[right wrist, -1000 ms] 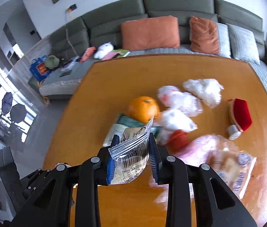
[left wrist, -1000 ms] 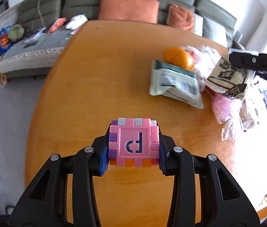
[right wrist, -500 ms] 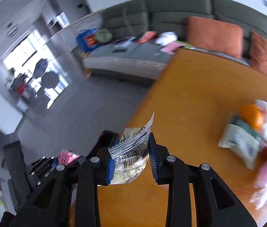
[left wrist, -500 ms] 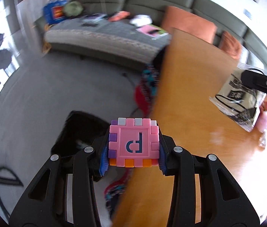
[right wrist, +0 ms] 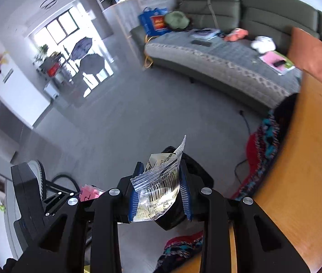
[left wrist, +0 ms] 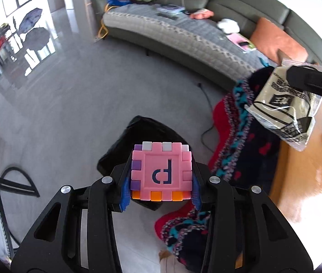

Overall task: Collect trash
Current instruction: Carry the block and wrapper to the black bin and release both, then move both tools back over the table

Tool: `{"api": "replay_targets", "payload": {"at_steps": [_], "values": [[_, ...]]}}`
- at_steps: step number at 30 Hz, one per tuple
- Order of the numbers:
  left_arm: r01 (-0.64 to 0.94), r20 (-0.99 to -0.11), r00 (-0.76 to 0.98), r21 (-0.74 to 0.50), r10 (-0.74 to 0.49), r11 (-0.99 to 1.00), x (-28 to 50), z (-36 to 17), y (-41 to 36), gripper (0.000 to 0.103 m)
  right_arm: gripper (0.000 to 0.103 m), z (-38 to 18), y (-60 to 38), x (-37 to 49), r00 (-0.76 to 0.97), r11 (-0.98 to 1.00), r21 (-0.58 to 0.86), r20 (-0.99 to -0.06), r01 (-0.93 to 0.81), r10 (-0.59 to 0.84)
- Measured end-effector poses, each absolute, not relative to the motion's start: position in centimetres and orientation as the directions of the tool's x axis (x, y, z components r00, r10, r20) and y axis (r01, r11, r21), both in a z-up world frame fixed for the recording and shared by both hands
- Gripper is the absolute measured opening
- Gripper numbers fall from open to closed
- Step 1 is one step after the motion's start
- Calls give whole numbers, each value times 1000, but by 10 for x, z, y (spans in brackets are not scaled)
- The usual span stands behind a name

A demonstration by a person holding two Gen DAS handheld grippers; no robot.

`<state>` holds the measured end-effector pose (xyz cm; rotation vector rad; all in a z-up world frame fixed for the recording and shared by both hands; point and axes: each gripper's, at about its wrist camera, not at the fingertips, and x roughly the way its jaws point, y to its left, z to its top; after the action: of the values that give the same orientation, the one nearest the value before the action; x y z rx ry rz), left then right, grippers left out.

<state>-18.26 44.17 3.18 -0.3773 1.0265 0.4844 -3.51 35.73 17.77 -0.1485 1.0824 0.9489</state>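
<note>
The left gripper (left wrist: 161, 190) is clenched on a pink puzzle cube (left wrist: 162, 174), held above a black bin bag (left wrist: 138, 136) on the grey floor (left wrist: 70, 104). The right gripper (right wrist: 159, 193) grips a crinkled wrapper (right wrist: 158, 191) with a barcode, also over the bag. In the left wrist view the wrapper hangs at 2 o'clock. The wooden worktop (right wrist: 309, 159) lies at 3 o'clock, a patterned cloth (left wrist: 247, 141) beside its edge.
</note>
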Motion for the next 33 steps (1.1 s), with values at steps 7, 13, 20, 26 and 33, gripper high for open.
{"api": "replay_targets", "payload": {"at_steps": [7,13,20,26,33], "values": [[-617,-869,379,20,319,787,-177,33,471,97,68,185,400,-38,177,600,265,-799,-755,575],[-626,-875,378,0,303,780,-176,31,473,97,68,181,401,-30,170,604,279,-798,-747,579],[-613,-874,388,-8,292,790,-175,36,465,97,68,187,378,-24,186,622,292,-788,-726,587],[-592,-867,408,-14,285,806,-171,46,446,97,68,196,344,-21,210,643,312,-770,-699,602],[-507,-849,464,-18,254,862,-150,65,396,97,68,207,281,-12,266,694,320,-757,-645,596]]}}
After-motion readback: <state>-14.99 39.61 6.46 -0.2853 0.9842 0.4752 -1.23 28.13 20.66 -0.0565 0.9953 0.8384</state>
